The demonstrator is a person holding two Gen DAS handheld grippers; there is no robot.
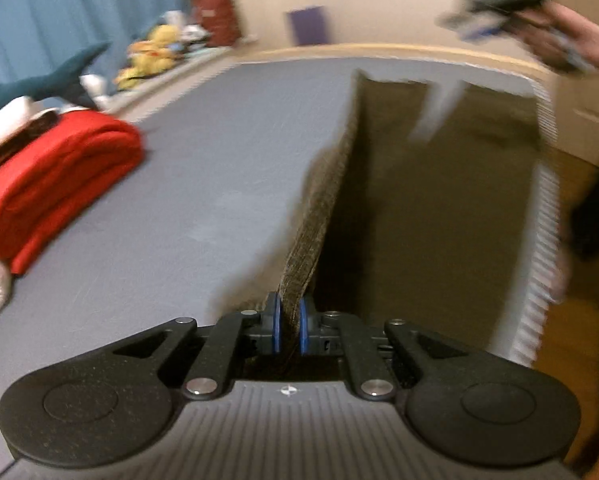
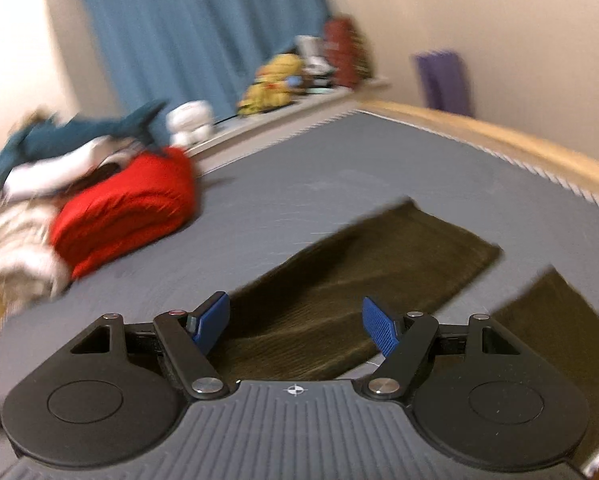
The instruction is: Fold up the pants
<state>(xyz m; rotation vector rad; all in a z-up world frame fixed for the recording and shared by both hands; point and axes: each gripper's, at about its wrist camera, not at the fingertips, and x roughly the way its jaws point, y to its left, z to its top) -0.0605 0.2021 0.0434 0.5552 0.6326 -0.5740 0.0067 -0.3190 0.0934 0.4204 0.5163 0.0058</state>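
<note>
Dark olive corduroy pants (image 1: 439, 200) lie on a grey mattress (image 1: 203, 184). My left gripper (image 1: 290, 328) is shut on the near edge of the pants, and the fabric rises taut from its blue pads. In the right wrist view my right gripper (image 2: 295, 326) is open and empty, held above the two pant legs (image 2: 339, 280), which lie spread apart on the mattress (image 2: 299, 168). The right gripper also shows in the left wrist view (image 1: 495, 4), blurred, high at the upper right in a hand.
A folded red garment (image 1: 59, 176) lies on the mattress at the left, on white and beige laundry (image 2: 15, 240). A blue shark plush (image 2: 79, 132) and other soft toys (image 2: 271, 84) line the far side by a blue curtain. A wooden bed frame (image 2: 499, 140) runs along the right.
</note>
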